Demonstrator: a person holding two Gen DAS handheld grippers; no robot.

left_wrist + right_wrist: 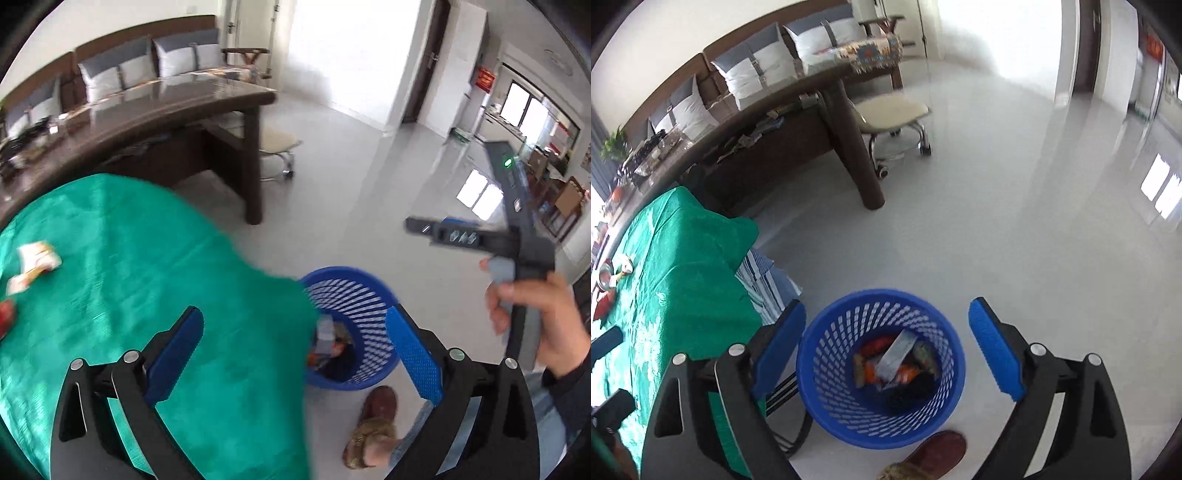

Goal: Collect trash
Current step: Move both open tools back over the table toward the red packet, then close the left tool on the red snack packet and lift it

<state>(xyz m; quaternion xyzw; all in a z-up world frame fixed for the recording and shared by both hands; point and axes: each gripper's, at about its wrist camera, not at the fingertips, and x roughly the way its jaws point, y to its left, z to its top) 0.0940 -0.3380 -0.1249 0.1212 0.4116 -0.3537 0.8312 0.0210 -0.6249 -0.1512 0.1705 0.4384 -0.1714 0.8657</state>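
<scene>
Both grippers, left (295,354) and right (886,350), gape empty; we judge wrappers (33,266) at nine o'clock await the bin (879,369).

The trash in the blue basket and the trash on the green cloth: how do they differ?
The trash in the blue basket lies piled on the basket's bottom, already collected; the wrappers on the green cloth lie spread apart at its far left, not yet collected. The basket stands on the floor; the cloth covers a table. Both include red or orange and pale packaging.
</scene>
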